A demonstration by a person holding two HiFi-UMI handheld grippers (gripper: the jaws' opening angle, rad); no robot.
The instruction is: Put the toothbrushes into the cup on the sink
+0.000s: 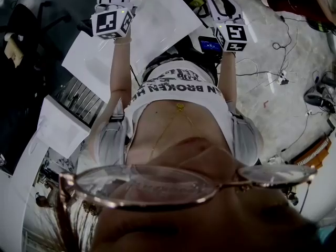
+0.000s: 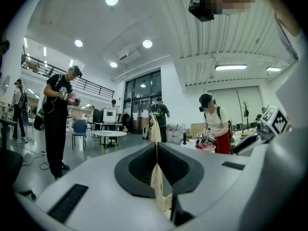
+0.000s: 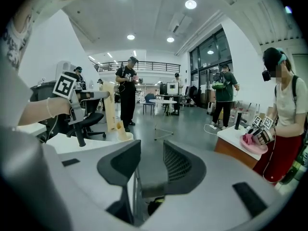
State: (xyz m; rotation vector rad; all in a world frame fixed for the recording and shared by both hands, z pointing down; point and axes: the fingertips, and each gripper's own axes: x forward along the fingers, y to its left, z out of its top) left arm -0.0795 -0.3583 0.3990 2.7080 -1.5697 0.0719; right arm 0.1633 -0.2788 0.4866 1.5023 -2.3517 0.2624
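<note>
No toothbrush, cup or sink shows in any view. In the head view both arms are raised in front of a white printed shirt, with my left gripper (image 1: 112,7) at the upper left and my right gripper (image 1: 227,20) at the upper right. My left gripper (image 2: 155,129) is shut, its beige pads pressed together along one thin line with nothing between them. My right gripper (image 3: 150,153) stands open, with bare floor showing through the gap between its dark pads. Each gripper sees the other: the right gripper (image 2: 270,123) and the left gripper (image 3: 66,88) are held up in the air.
This is a large hall. A person in black (image 2: 57,114) stands at the left. Another in a white shirt (image 3: 288,105) works at a table with a pink item (image 3: 250,142). A round table (image 2: 109,134), an office chair (image 3: 85,121) and floor cables (image 1: 286,51) are around.
</note>
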